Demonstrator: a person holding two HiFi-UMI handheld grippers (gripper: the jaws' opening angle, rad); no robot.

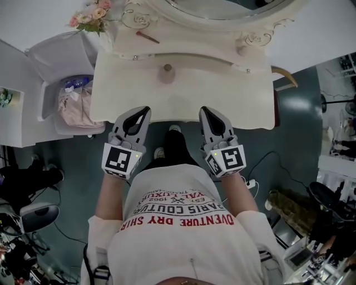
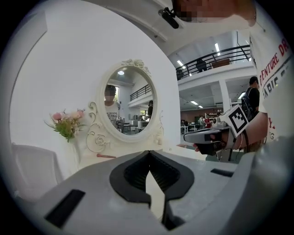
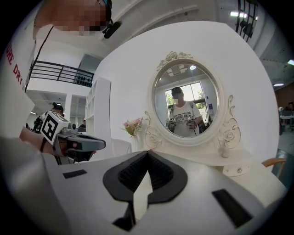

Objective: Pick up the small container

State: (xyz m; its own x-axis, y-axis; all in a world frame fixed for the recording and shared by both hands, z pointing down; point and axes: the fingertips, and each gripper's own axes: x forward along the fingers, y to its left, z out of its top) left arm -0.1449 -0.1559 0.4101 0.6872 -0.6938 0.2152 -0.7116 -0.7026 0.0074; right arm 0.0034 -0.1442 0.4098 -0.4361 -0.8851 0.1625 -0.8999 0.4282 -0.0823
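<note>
Head view is showing the small container [image 1: 167,73] standing upright, near the middle of the cream dressing table [image 1: 128,94], in front of the oval mirror [image 1: 222,11]. The left gripper [image 1: 143,113] and right gripper [image 1: 204,113] are hovering side by side over the table's near edge. Both are keeping their jaws pressed together on nothing, probably lining up for a reach.

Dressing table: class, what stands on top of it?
A small container stands mid-top, with a reddish stick and pink flowers near the oval mirror. The left gripper and right gripper cover parts of its front edge.
</note>
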